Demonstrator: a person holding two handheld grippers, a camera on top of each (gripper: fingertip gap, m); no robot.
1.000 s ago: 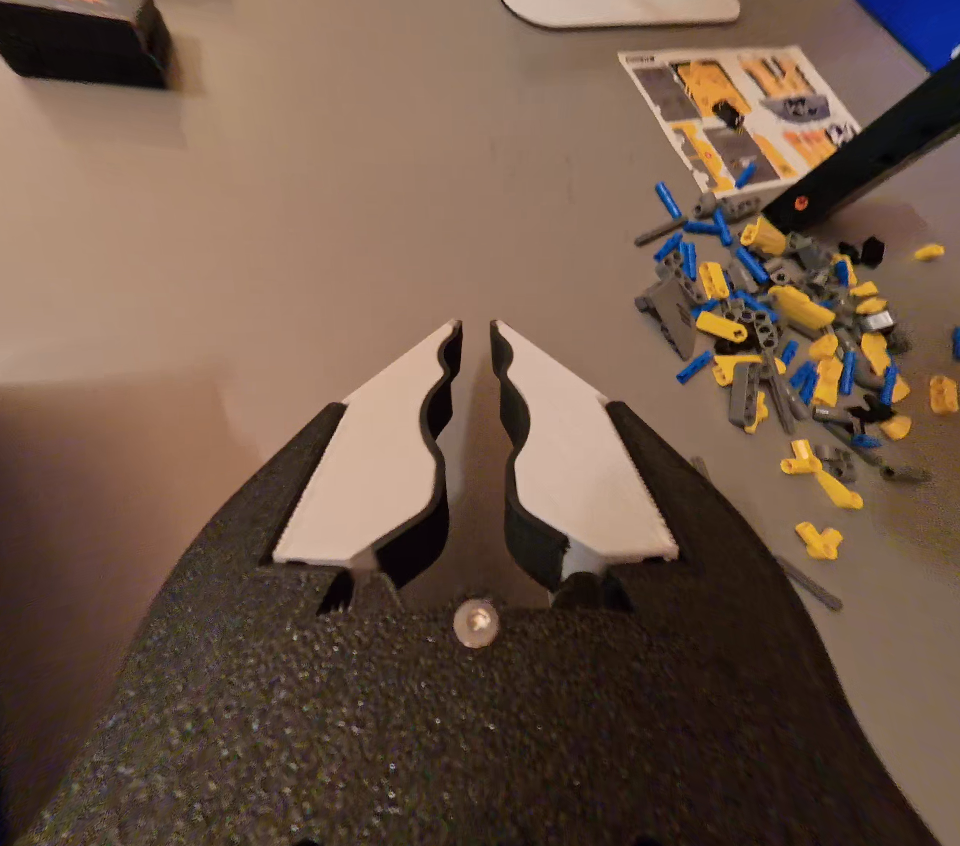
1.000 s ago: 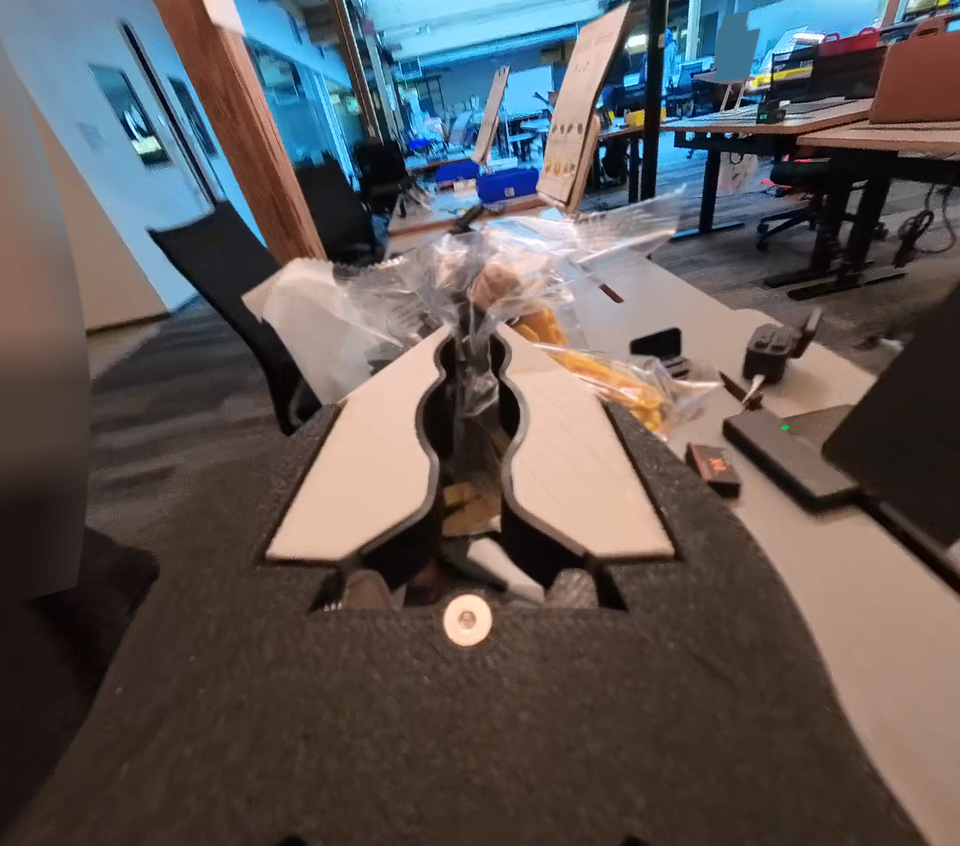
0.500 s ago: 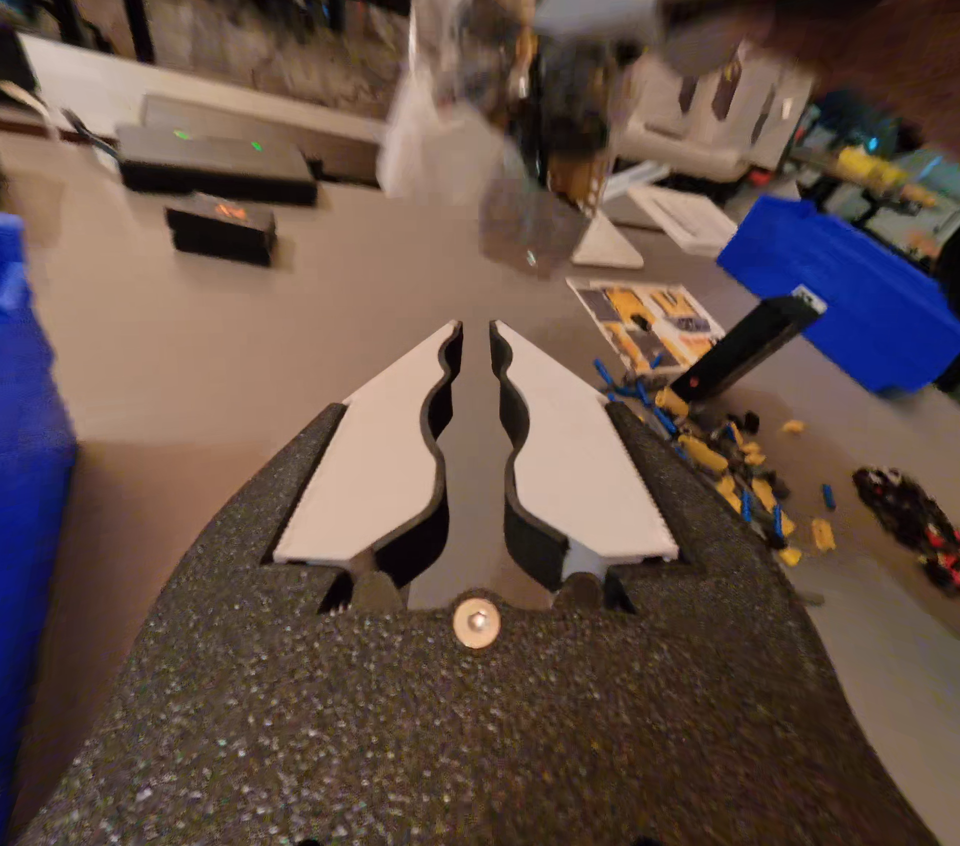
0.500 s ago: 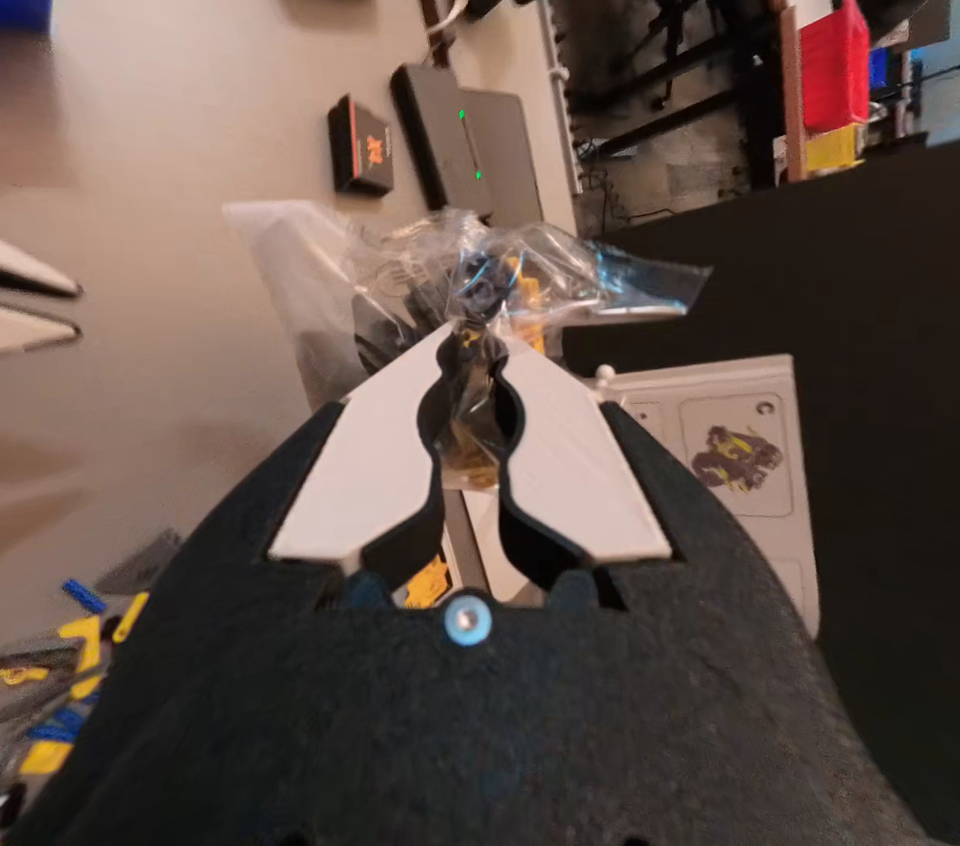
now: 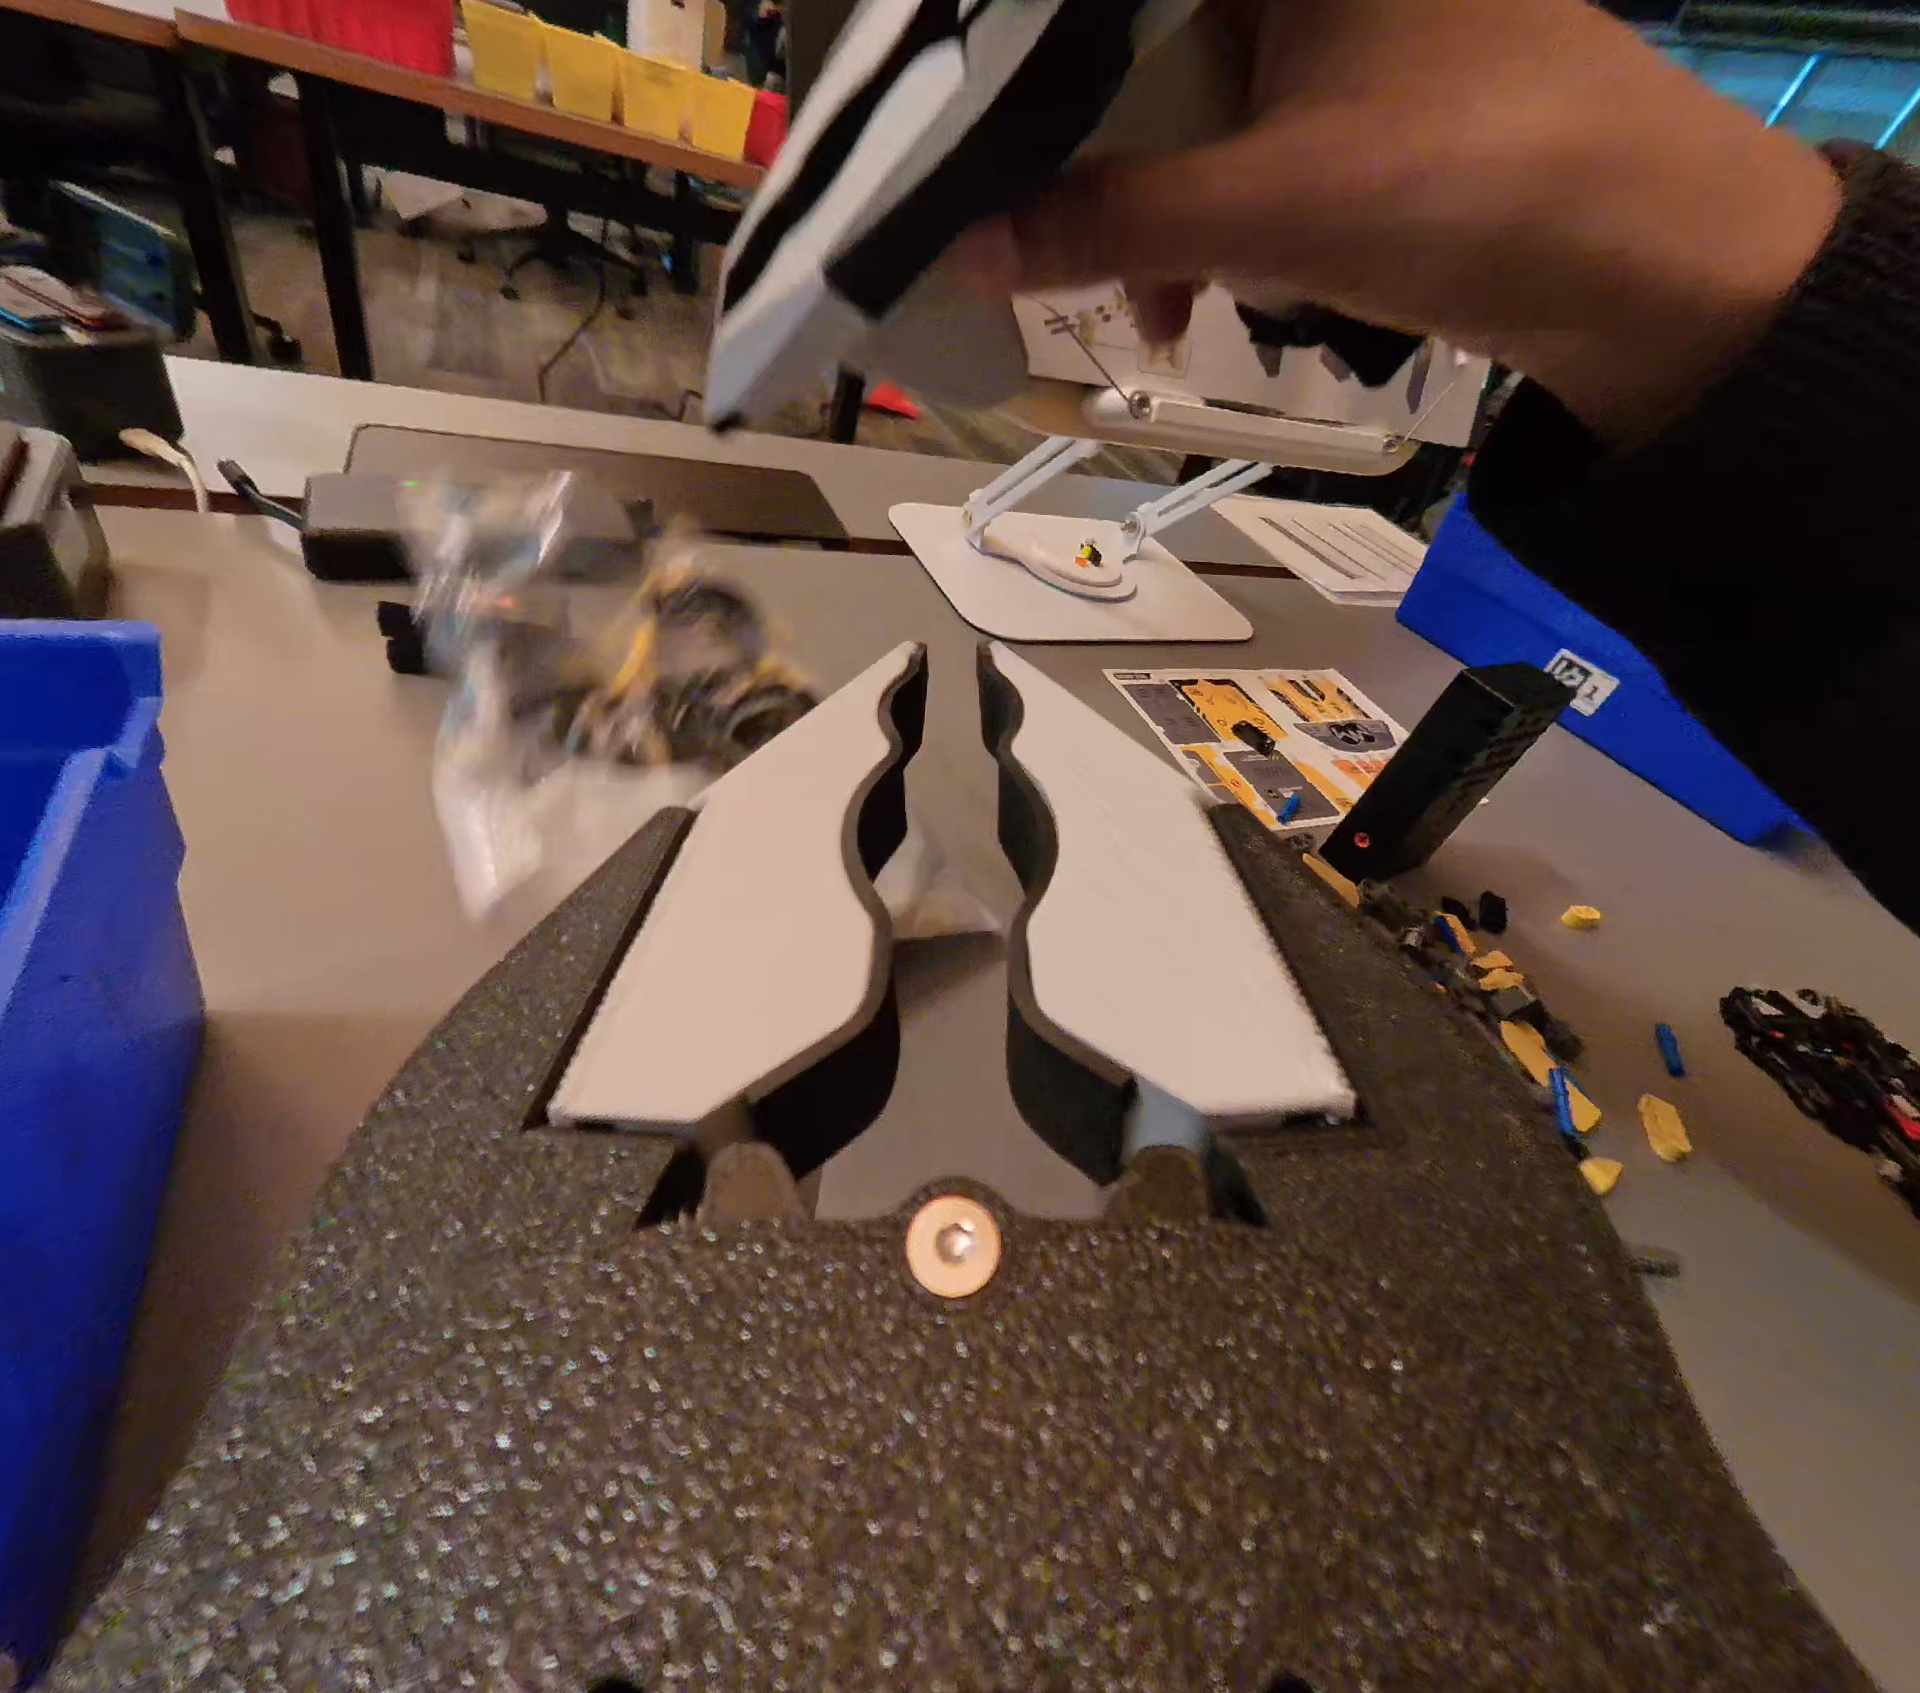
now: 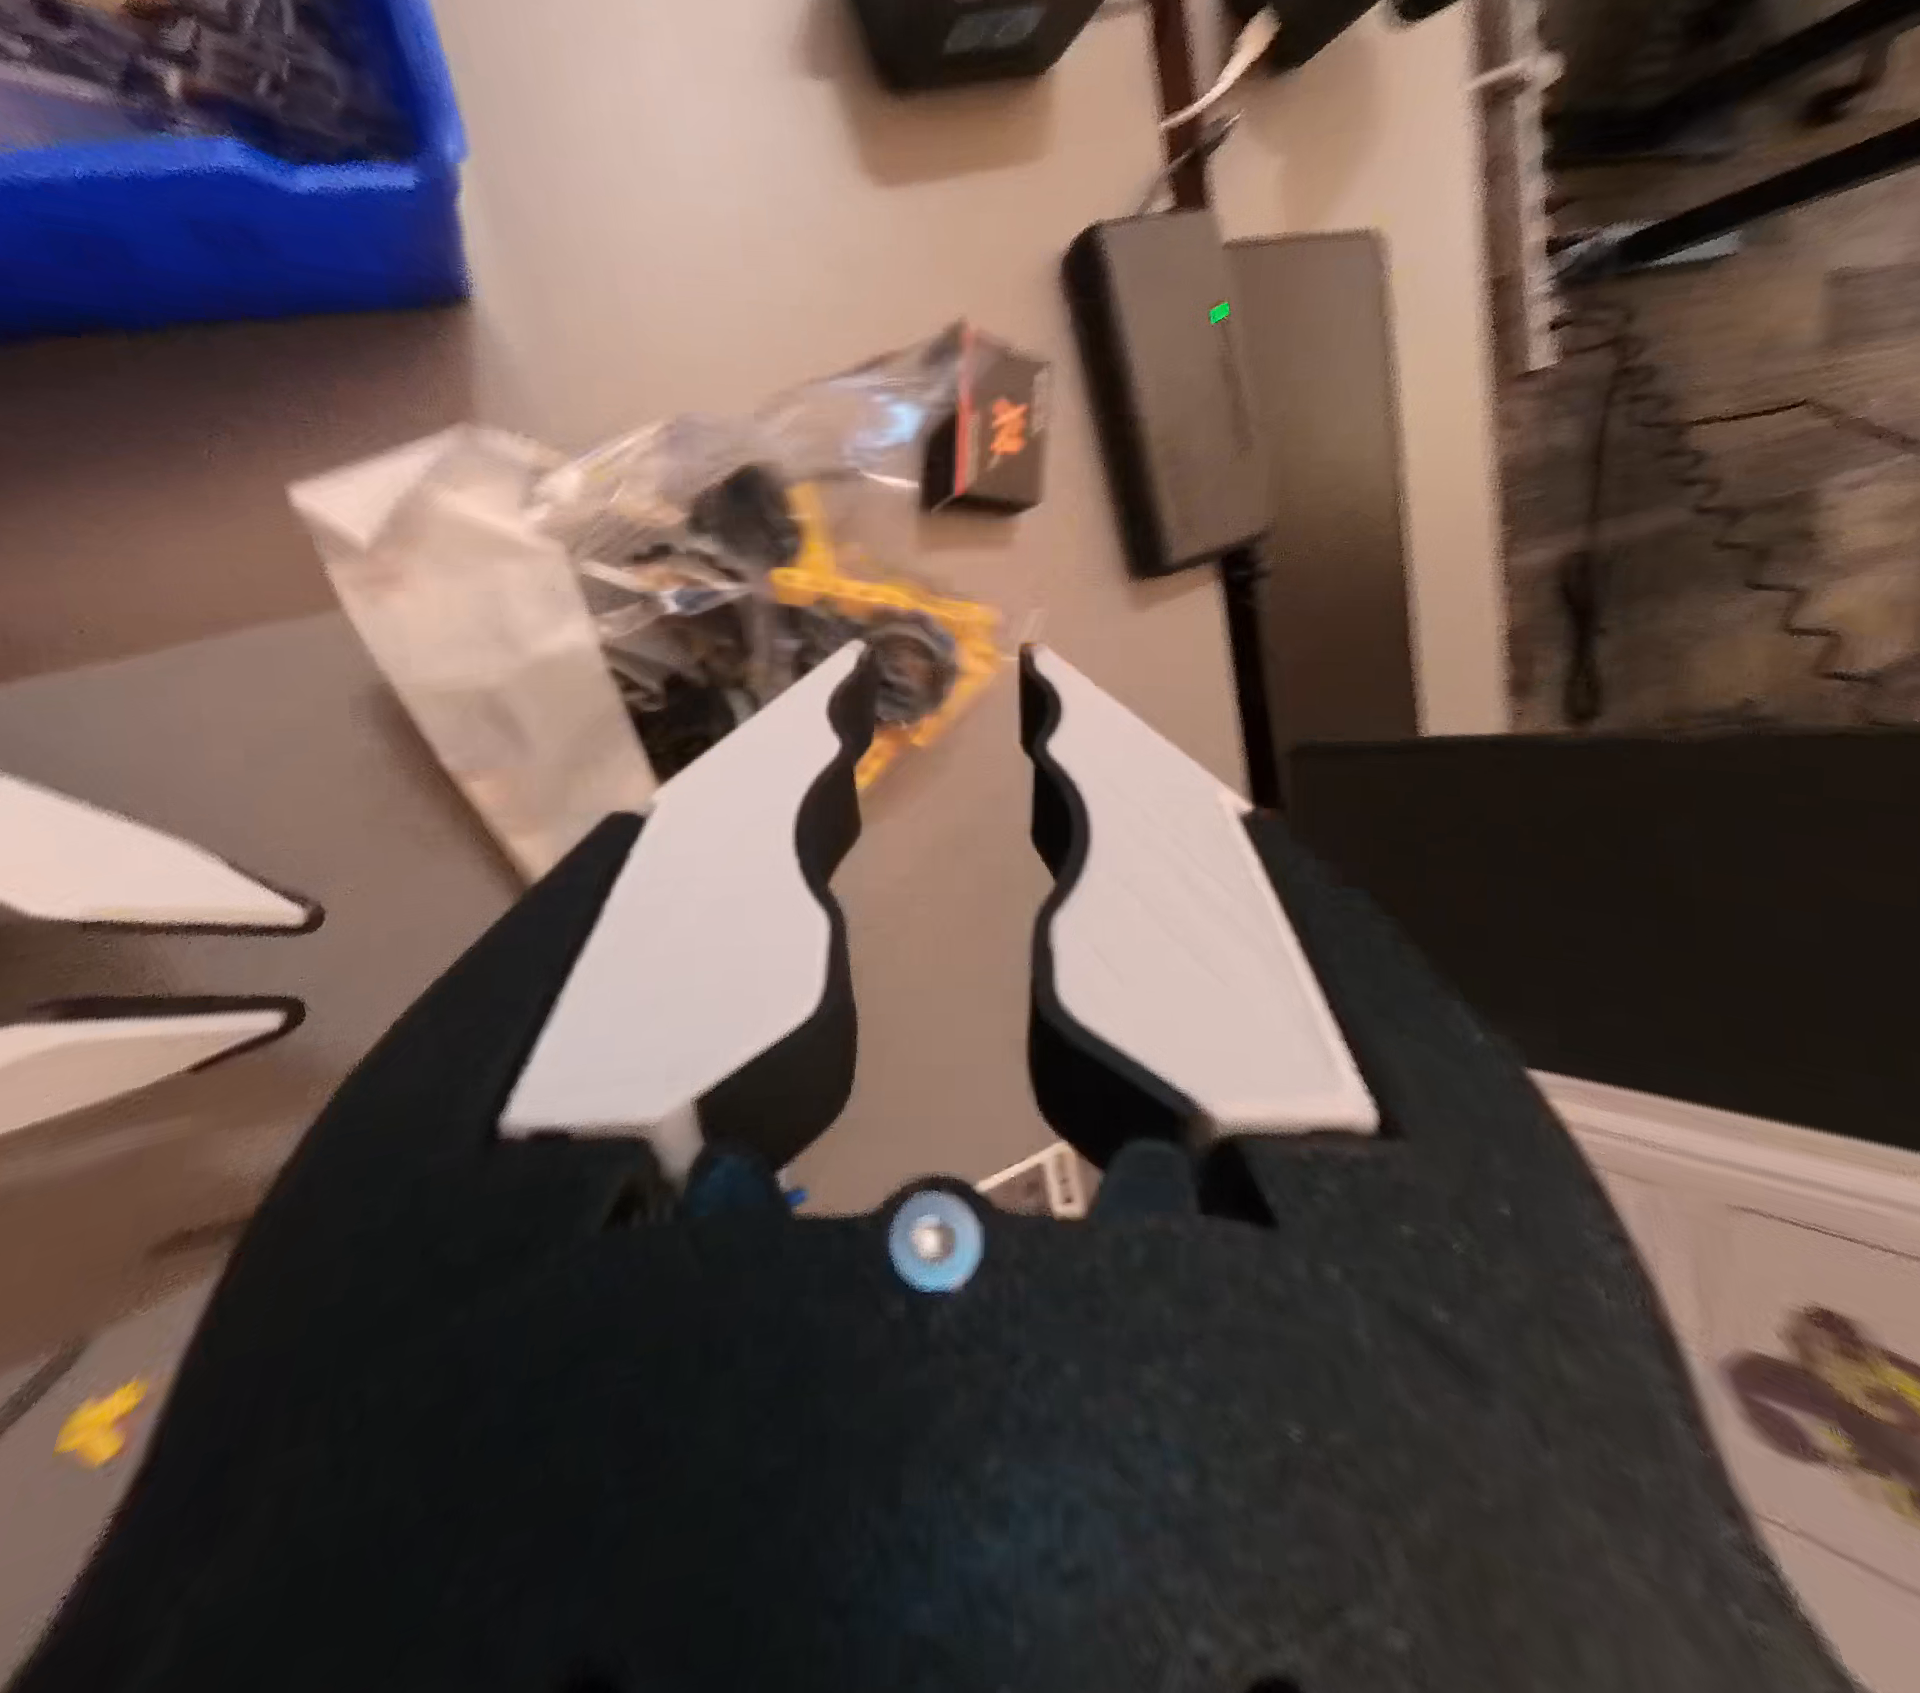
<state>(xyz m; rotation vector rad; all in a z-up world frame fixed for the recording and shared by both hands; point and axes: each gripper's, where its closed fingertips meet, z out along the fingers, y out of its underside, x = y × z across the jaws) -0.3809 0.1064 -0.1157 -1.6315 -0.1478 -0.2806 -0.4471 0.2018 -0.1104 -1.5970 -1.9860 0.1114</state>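
Your right claw [image 6: 940, 667] is spread wide with nothing between its fingers, hanging above the table [image 6: 665, 209]. Directly below its tips lies a clear plastic bag [image 6: 727, 563] of black and yellow parts, flat on the table and blurred in both views. A small black box [image 6: 987, 438] touches the bag's far end; a black unit with a green light [image 6: 1164, 396] sits just beside that.

Your left claw [image 5: 951, 656] is parted by a narrow gap, gripping nothing, low over the table with the bag just ahead-left. Blue bin [image 5: 73, 916] at its left, loose yellow and blue pieces [image 5: 1538, 1041] and a printed sheet [image 5: 1257, 739] at its right.
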